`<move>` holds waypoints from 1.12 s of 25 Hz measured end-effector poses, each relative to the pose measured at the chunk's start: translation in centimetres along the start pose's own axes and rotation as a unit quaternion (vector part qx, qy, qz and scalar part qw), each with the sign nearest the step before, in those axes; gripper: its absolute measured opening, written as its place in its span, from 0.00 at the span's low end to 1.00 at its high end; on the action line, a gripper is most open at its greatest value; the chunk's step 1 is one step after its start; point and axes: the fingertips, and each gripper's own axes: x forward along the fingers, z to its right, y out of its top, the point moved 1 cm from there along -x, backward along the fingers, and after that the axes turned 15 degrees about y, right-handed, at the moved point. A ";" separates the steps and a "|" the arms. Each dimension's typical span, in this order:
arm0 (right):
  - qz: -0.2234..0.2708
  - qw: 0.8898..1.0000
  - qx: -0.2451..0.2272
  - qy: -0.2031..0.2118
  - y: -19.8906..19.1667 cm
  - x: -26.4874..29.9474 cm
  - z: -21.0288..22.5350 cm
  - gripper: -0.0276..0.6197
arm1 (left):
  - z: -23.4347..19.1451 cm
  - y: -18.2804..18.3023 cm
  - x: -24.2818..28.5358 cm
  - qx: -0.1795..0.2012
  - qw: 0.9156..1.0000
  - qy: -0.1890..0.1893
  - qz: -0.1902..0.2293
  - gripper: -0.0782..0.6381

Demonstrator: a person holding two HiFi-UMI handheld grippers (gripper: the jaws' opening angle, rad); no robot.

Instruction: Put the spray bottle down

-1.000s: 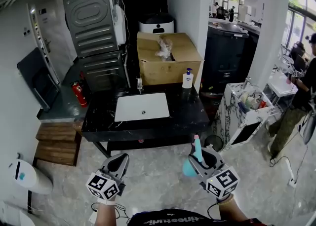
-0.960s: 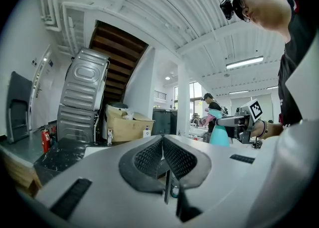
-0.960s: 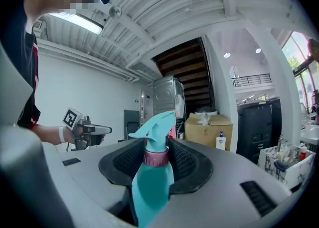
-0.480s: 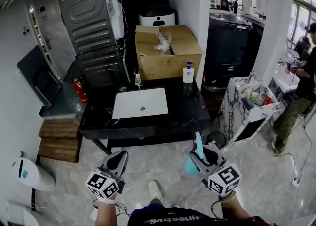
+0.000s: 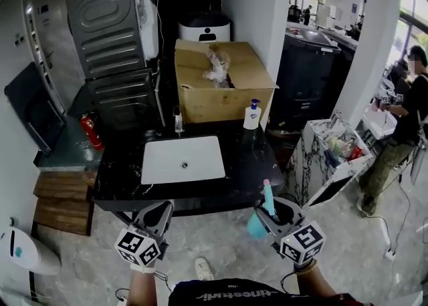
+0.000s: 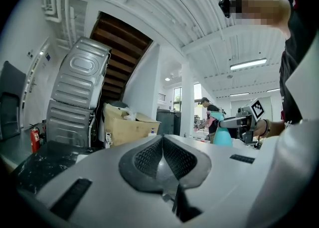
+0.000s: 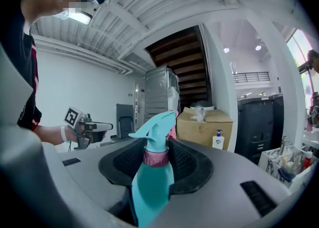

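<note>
A teal spray bottle [image 7: 151,182] with a pink collar stands upright between the jaws of my right gripper [image 7: 155,148], which is shut on its body. In the head view the spray bottle [image 5: 259,220] and right gripper [image 5: 273,210] hang over the floor, just short of the black counter's [image 5: 256,159] front right edge. My left gripper [image 5: 159,211] is level beside it, also short of the counter, with nothing in it. In the left gripper view the left gripper [image 6: 163,146] has its pads pressed together, and the spray bottle [image 6: 222,135] shows off to the right.
A white sink [image 5: 183,159] is set in the counter, with a soap pump bottle [image 5: 251,115] and a cardboard box [image 5: 222,79] behind it. Stacked washing machines [image 5: 110,37] stand at back left, and a fire extinguisher [image 5: 89,131]. At right are a marble cart [image 5: 326,159] and a person [image 5: 406,121].
Both grippers have travelled forward together toward the black counter, which now lies closer below. The spray bottle stays held in the right gripper; the left stays shut.
</note>
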 end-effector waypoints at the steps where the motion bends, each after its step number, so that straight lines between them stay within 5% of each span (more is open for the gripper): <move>1: 0.001 1.000 -0.002 -0.003 0.6 1.3 0.6 0.32 | -1.3 0.4 1.2 0.000 1.000 -0.003 0.003 0.13; 11: 0.019 1.000 -0.004 -0.014 3.5 13.4 3.7 0.32 | -11.3 2.1 10.2 0.013 0.999 -0.024 0.018 0.13; 20: -0.015 1.000 -0.001 -0.012 2.5 17.9 7.9 0.32 | -12.5 -0.7 16.3 -0.016 0.999 -0.044 -0.014 0.13; 28: -0.001 1.000 0.011 -0.006 2.4 20.4 16.4 0.32 | -12.6 0.3 23.4 -0.013 0.999 -0.036 -0.018 0.13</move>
